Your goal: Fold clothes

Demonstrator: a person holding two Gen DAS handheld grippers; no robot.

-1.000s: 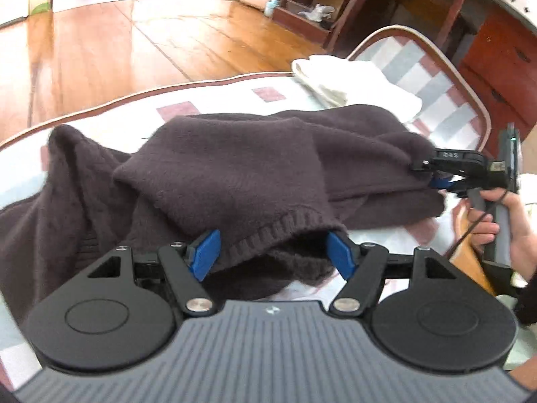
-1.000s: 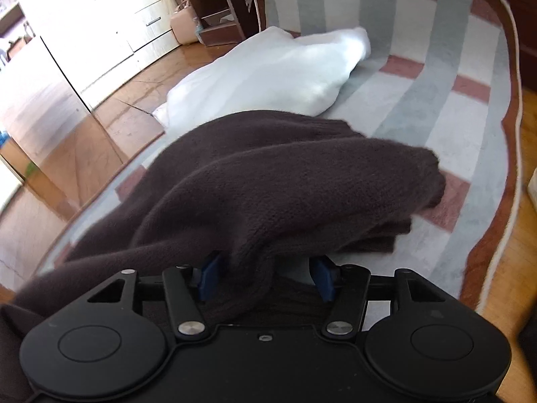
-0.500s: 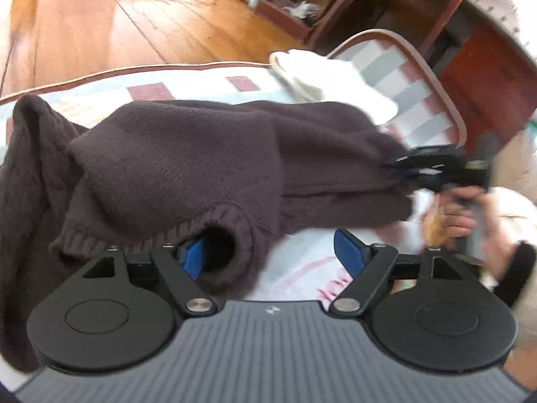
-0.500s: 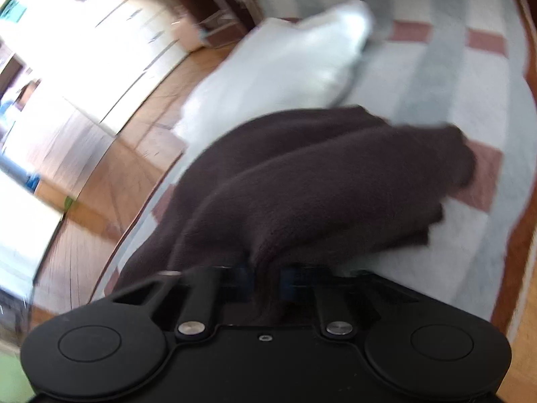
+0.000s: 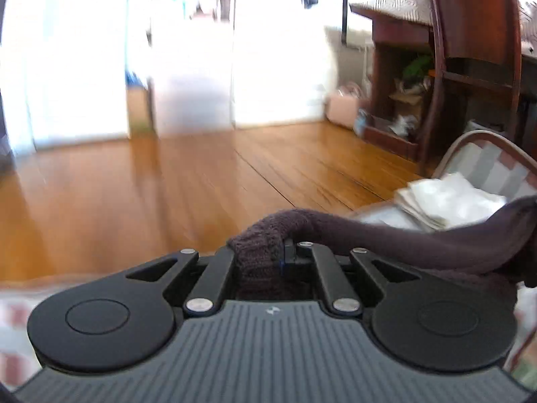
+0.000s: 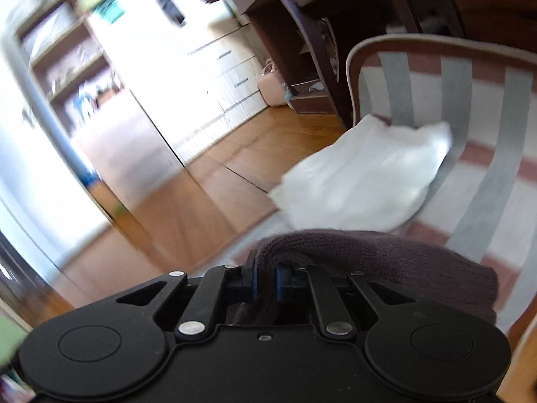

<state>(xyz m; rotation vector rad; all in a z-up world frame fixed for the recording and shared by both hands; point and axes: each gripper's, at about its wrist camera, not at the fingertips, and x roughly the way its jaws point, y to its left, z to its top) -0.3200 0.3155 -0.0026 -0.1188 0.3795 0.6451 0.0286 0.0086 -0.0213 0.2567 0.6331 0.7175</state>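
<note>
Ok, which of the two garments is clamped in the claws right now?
The dark brown knit sweater: both the left claw and right claw are shut on it. The folded white garment lies untouched on the striped mat.

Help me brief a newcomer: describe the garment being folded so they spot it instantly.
On the striped mat on the wooden floor, find the dark brown knit sweater. Unlike the folded white cloth behind it, both grippers pinch it.
</note>
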